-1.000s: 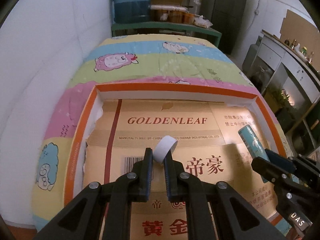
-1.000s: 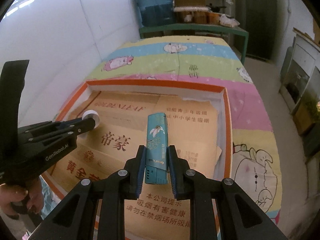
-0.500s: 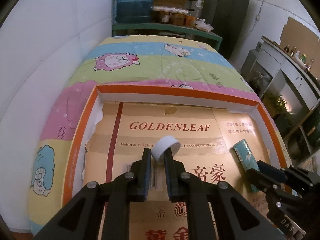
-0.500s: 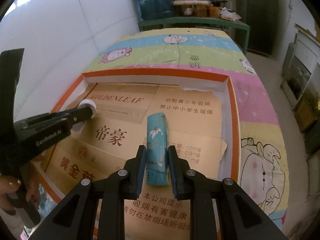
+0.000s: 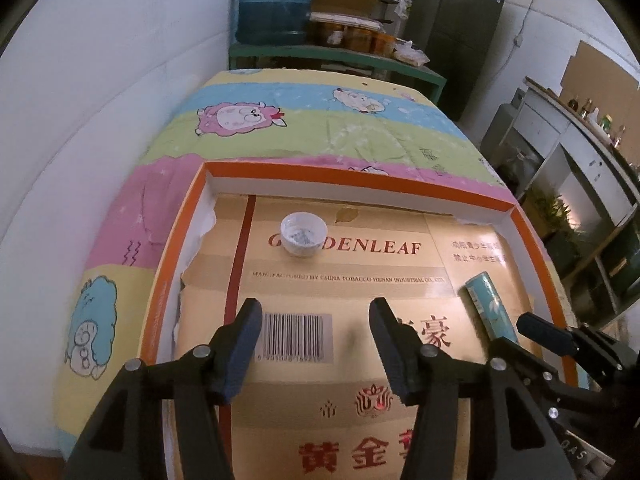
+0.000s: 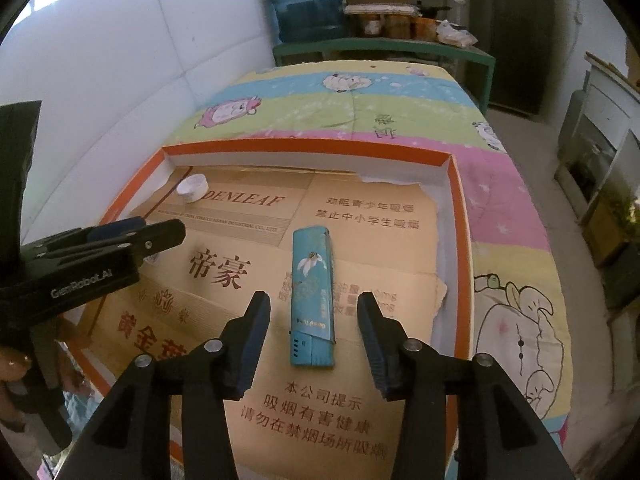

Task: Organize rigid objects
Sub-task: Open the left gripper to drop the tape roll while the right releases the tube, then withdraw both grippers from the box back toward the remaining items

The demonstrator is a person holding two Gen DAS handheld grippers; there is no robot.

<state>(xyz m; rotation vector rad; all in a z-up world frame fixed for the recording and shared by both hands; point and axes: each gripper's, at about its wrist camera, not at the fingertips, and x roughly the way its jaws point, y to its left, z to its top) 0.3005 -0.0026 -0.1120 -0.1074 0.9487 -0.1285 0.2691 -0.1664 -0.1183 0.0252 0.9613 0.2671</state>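
Note:
A white bottle cap (image 5: 302,234) lies open side up on the cardboard floor of the orange-rimmed tray (image 5: 352,176), near its far left corner; it also shows as the cap (image 6: 192,187). My left gripper (image 5: 316,312) hangs short of it, its jaws opening with nothing between them. A teal lighter (image 6: 313,294) lies flat on the cardboard, and appears as the lighter (image 5: 490,307) at the right. My right gripper (image 6: 312,308) straddles its near end, jaws opening, pads clear of it.
The tray (image 6: 460,216) sits on a bed with a cartoon-print quilt (image 5: 280,136). A white wall runs along the left. A green shelf (image 6: 384,46) with a blue water jug (image 6: 306,0) stands behind the bed. A person's hand (image 6: 12,364) holds the left gripper.
Both grippers have let go: the left dropped the white cap, which now lies farther back in the tray; the right released the lighter, now flat on the cardboard.

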